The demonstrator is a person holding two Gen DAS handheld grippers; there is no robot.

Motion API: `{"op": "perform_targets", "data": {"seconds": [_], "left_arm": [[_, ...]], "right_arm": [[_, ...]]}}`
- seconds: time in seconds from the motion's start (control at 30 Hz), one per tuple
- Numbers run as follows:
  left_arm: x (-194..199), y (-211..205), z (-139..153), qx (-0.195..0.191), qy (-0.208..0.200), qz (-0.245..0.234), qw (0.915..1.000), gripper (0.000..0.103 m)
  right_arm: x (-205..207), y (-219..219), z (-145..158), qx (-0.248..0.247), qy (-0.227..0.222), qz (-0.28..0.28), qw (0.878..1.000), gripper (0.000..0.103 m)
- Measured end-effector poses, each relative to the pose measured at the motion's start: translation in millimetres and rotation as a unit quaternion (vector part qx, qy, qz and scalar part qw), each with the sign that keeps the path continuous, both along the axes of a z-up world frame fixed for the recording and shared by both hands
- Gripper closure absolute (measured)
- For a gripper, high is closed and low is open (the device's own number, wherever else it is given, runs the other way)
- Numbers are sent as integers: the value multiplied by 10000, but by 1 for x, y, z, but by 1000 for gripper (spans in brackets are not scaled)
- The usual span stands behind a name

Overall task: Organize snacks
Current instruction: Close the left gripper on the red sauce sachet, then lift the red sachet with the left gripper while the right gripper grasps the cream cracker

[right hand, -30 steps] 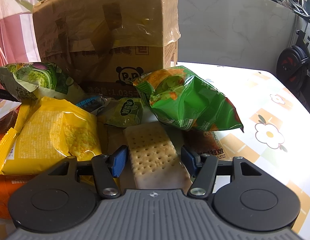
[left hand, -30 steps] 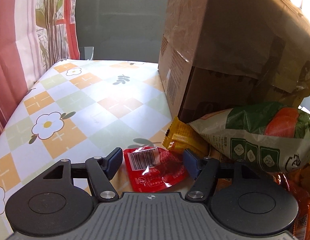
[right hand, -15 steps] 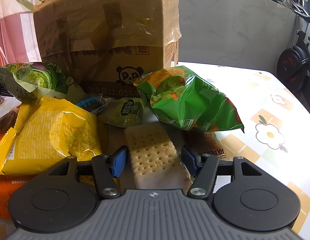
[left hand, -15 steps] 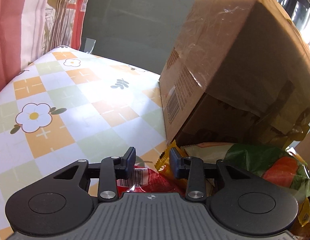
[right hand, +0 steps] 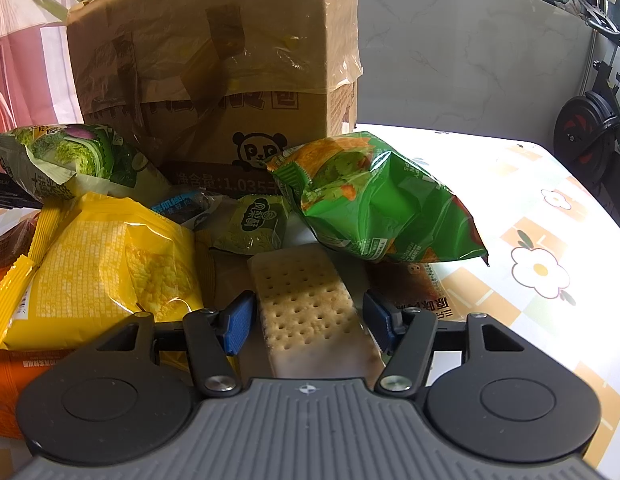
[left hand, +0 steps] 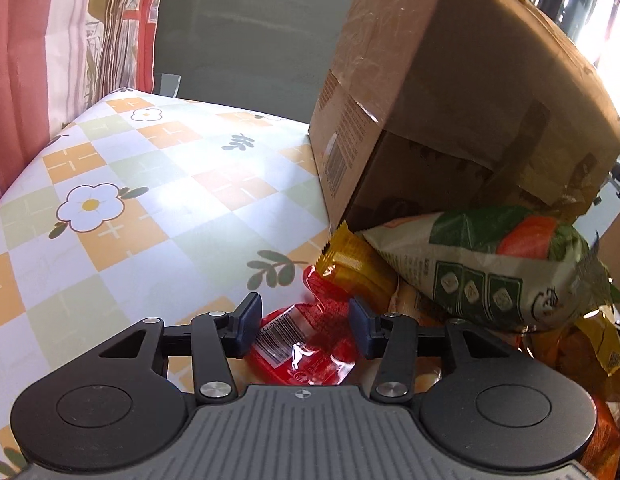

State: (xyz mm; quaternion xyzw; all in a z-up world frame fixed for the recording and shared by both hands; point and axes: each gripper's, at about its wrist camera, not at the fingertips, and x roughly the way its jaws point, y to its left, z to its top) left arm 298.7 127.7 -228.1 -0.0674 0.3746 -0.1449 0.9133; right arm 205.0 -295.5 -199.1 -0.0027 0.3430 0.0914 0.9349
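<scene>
1. On the flowered worktop [left hand: 157,184], a small red snack packet [left hand: 305,344] lies flat between the fingers of my left gripper [left hand: 303,326]; its jaws are opening, and the pads do not seem to press the packet.
2. Just beyond it, an orange packet [left hand: 350,268] and a white-and-green vegetable crisp bag [left hand: 490,268] lean on the cardboard box [left hand: 450,92], probably because the pile spilled against it.
3. My right gripper [right hand: 307,320] is spread apart around a cracker packet [right hand: 310,308], with a gap showing on both sides, so I judge nothing is clamped.
4. Around the crackers sit a yellow bag [right hand: 105,264], a small green packet [right hand: 253,224], and a puffy green bag [right hand: 382,204], all heaped before the box.
5. I judge sorting has barely begun, since the snacks remain jumbled.
</scene>
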Motion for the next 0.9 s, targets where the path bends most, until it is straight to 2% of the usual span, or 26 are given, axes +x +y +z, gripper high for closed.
{"op": "perform_targets", "data": {"seconds": [0.13,0.2,0.4,0.57,0.7,0.77,0.83,0.87,0.9], "left_arm": [[-15,-14,3,678,-44,-144,9976,53],[-19,-19,5,866,-23,-196,9960,52],[-6,-20,7,982,2,-195,9950,50],[7,-18,6,725,113,-209,9971,50],[-4,-27,4,973,-27,-292,9948,49],[-13,-34,3,1231,-138,-345,9917,51],[-19,-33,3,1160,-144,-289,9927,60],[-21,-32,4,1145,-128,-211,9931,68],[-23,-29,6,1104,-102,-146,9937,69]], "right_arm": [[0,0,0,-1,0,-1,10000,40],[0,0,0,1,0,-1,10000,40],[0,0,0,-3,-2,0,10000,40],[0,0,0,-4,-3,1,10000,40],[0,0,0,-2,-4,0,10000,40],[0,0,0,-2,-3,4,10000,40],[0,1,0,-19,-4,7,10000,39],[0,1,0,-20,-4,10,10000,39],[0,1,0,-18,-3,11,10000,39]]}}
